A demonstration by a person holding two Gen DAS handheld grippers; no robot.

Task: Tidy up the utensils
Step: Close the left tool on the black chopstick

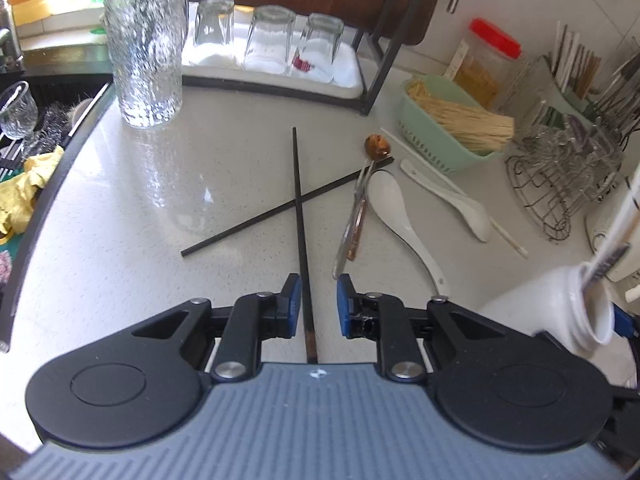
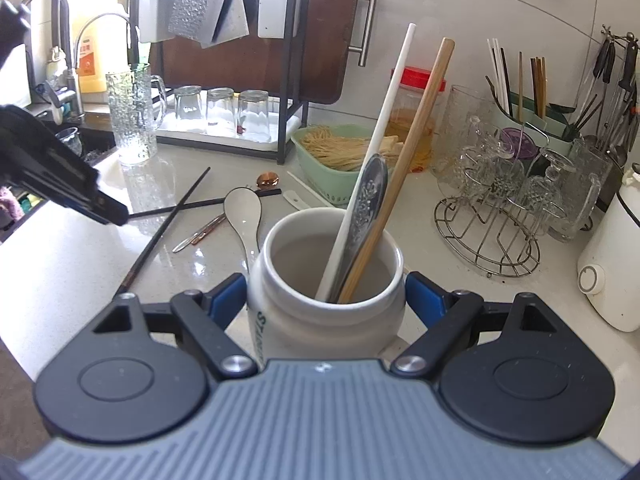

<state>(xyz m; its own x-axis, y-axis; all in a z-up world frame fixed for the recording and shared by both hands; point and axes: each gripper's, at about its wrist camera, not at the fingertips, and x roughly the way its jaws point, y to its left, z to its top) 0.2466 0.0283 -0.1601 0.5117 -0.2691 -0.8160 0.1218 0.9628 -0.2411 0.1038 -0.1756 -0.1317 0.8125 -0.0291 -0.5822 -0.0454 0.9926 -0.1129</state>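
Black chopstick [image 1: 299, 216] lies on the white counter [image 1: 120, 208], crossed over a second black chopstick [image 1: 280, 210]; its near end runs between the parted, untouching fingers of the left gripper [image 1: 318, 300]. Just right lie a white ceramic spoon [image 1: 394, 210] and metal spoons [image 1: 354, 220]. The right gripper [image 2: 325, 300] clamps a white jar [image 2: 320, 312] holding utensils.

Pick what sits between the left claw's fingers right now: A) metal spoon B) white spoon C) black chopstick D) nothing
C: the black chopstick runs up between the open left claw, next to its left pad, still lying on the counter crossed with the other one, and the white spoon lies off to the right.
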